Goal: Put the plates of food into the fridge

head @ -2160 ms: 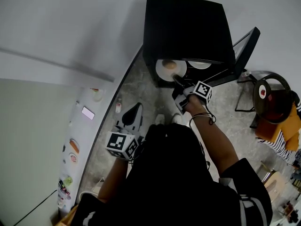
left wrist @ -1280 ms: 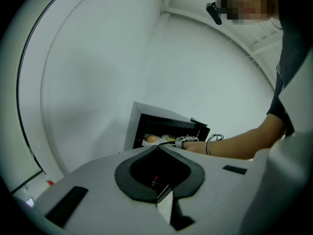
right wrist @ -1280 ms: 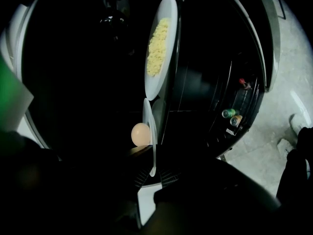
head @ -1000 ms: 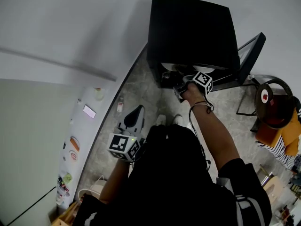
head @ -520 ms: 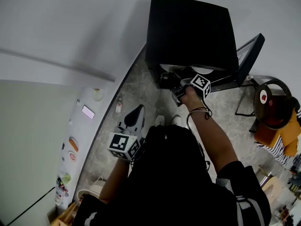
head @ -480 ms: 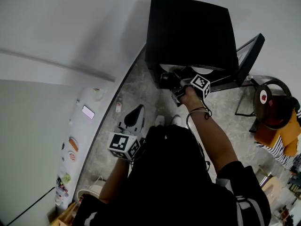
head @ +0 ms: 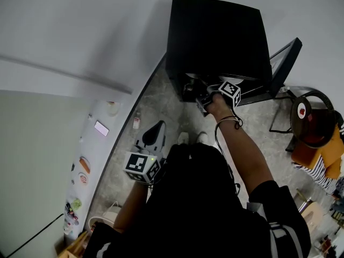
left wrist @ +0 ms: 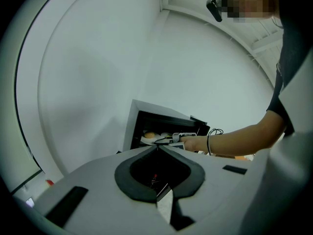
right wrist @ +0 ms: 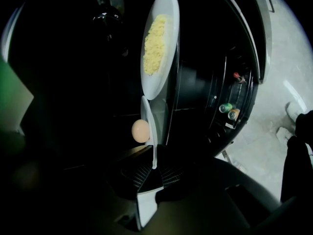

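Note:
The black fridge [head: 215, 31] stands open, its door [head: 282, 63] swung to the right. My right gripper [head: 200, 93] reaches into it, shut on the rim of a white plate [right wrist: 152, 131] that carries a round pale bun or egg [right wrist: 140, 130]. The plate shows edge-on between the jaws of the right gripper [right wrist: 153, 153]. Deeper inside sits a second white plate [right wrist: 159, 43] with yellow food. My left gripper [head: 155, 128] hangs back near my body, its jaws shut on nothing, pointing toward the fridge [left wrist: 161, 126] from a distance.
Cans [right wrist: 228, 110] stand in the door shelf. A white counter with a phone [head: 100, 128] and small items runs along the left. A small bottle [head: 135, 121] stands on the grey floor. A round dark stool [head: 309, 112] is at the right.
The right gripper has carried the plate from in front of the fridge opening into the fridge; over the last second it barely shifted. The left gripper stayed put.

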The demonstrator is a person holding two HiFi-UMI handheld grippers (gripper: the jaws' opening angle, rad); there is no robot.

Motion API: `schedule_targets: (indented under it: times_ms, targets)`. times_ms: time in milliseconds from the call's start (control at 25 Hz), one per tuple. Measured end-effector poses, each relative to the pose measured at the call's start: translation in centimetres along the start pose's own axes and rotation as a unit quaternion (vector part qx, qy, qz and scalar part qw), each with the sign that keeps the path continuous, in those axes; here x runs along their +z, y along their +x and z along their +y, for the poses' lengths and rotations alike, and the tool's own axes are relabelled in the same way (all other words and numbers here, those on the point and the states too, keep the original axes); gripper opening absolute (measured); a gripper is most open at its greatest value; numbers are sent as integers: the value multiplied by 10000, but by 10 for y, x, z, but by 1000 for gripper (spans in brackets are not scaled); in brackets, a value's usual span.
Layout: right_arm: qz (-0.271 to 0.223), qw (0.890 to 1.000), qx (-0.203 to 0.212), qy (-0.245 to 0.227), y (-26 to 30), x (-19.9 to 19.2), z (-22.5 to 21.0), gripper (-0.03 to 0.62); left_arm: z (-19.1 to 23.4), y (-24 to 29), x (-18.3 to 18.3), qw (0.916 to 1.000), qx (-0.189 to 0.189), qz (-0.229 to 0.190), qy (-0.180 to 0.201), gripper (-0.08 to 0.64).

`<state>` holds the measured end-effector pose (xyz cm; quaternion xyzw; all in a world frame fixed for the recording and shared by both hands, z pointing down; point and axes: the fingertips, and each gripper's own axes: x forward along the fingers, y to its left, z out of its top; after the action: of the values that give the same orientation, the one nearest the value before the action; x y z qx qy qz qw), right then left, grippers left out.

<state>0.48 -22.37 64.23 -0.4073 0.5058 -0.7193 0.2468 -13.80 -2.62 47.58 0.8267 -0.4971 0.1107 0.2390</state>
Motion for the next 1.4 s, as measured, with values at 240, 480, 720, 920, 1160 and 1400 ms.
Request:
schedule_targets:
  times_ms: [240,480,720,920,1160,1400]
  targets:
    - [36,9994,-17,-357,-10,-2,3,67,1,-1,6,10000,7,-75,15,23]
    - [282,9864,136,-1611,-36,-15,13,74,-3,2,5,9999,-115,-68,14,23]
    - [500,9644,475,-2552,-63,-32,29,74,-11,8,9,9995,-294,-124,52,23]
    - [513,9345,733,-3444,-86,-47,51,72,-15,12,8,9990,-418,-98,95,23]
    - [447,8950,837,-4358,-112,-55,66,71,-25,16,7,9984,-551,-94,132,23]
    - [58,8512,964,-5159,-142,-60,88,58,-30,16,6,9978,-626,-120,153,23]
